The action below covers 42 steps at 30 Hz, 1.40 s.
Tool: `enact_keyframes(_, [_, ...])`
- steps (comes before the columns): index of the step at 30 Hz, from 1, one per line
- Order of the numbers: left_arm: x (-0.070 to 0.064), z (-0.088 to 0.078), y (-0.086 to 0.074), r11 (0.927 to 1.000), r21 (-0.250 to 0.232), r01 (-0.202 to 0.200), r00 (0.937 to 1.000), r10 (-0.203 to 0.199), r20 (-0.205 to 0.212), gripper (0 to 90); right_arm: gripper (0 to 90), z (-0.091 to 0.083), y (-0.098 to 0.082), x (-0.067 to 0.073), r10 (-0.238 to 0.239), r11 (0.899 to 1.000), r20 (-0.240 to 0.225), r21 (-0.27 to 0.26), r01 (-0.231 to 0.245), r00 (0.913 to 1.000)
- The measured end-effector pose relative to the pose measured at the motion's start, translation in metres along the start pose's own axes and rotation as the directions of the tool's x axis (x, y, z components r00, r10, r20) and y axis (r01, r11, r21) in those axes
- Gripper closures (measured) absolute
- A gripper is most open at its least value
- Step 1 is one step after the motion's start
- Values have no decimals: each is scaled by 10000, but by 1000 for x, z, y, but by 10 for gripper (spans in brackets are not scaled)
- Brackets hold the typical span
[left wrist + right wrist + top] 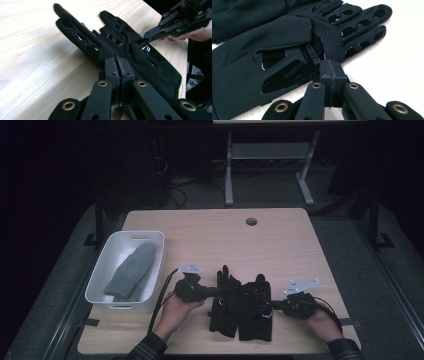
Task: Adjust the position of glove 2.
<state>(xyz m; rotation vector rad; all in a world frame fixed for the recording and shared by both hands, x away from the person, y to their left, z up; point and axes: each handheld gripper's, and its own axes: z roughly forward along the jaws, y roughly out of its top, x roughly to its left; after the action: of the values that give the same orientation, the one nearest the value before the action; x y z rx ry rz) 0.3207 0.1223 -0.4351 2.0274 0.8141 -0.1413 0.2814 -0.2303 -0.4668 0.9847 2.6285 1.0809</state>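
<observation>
Left gripper [119,72] clamped on left black glove [223,302] | right gripper [331,72] clamped on right black glove [256,310] | probably held for pairing near bin [100,285]

A grey knitted mitten [131,270] lay in a white plastic bin [98,280] at the wooden table's [280,240] left edge, its cable hole [251,221] farther back.
</observation>
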Motion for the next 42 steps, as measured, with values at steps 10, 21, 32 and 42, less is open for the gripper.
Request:
enact_keyframes(10, [-4, -2, 5, 9999, -109, -24, 9992, 28, 391, 878, 900, 8, 8, 4, -105, 9999, -196, 53, 106, 9998])
enact_keyframes(21, [-7, 1, 14, 9995, -282, -136, 9973, 156, 716, 877, 900, 21, 21, 12, -442, 9990, -432, 69, 445, 9981])
enact_keyframes(32, [-16, 22, 23, 9989, -53, -472, 9940, 475, 983, 876, 900, 32, 33, 17, -486, 9988, -673, 12, 488, 9966])
enact_keyframes(42, [-20, 44, 25, 9976, 312, -613, 9928, 577, 1052, 874, 900, 40, 43, 21, -805, 9967, -707, -39, 805, 9942])
